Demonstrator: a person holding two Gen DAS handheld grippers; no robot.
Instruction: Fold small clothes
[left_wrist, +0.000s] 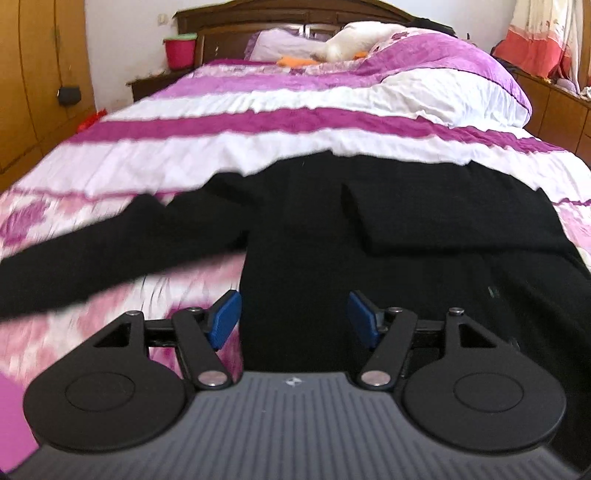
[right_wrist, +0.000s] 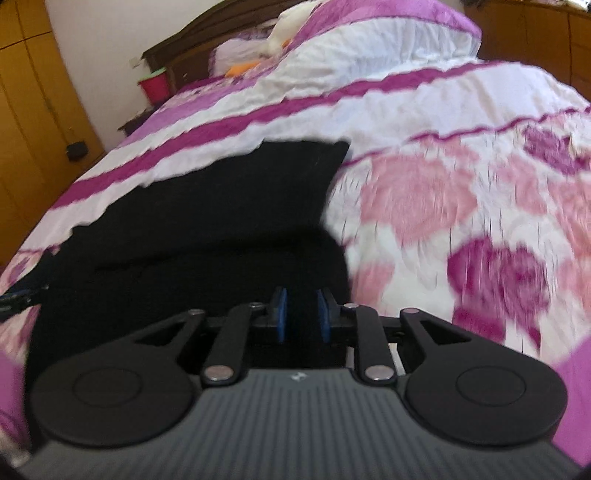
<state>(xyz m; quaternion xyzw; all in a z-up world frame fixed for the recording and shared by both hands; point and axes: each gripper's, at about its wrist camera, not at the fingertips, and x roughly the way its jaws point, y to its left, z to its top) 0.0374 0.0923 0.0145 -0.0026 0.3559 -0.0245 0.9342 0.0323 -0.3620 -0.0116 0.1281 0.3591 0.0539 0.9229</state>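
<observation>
Left gripper (left_wrist: 293, 319): jaws spread wide, blue pads (left_wrist: 225, 319) well apart, nothing between them; hovering over the near edge of the black garment.
Right gripper (right_wrist: 301, 314): jaws parted by a narrow gap, blue pads close together; only black cloth seen behind the gap, no pinch on it visible.
Black garment (left_wrist: 369, 229): spread flat on the near part of the bed, dark and almost without detail; in the left wrist view, one sleeve (left_wrist: 92, 254) stretched out to the left, another folded inward across the body at right.
Same garment, right wrist view (right_wrist: 207, 221): filling the near left, its far corner pointing to the right.
Bedspread (left_wrist: 258, 122): white with magenta stripes farther off, pink and purple flowers nearer, blurred.
Pillows (left_wrist: 461, 70): purple and white, piled at the far right.
Headboard (left_wrist: 221, 33): dark wood, at the far end.
Red bucket (left_wrist: 180, 50): far left, beside the headboard.
Wardrobe (left_wrist: 29, 74): orange-brown wood, along the left.
</observation>
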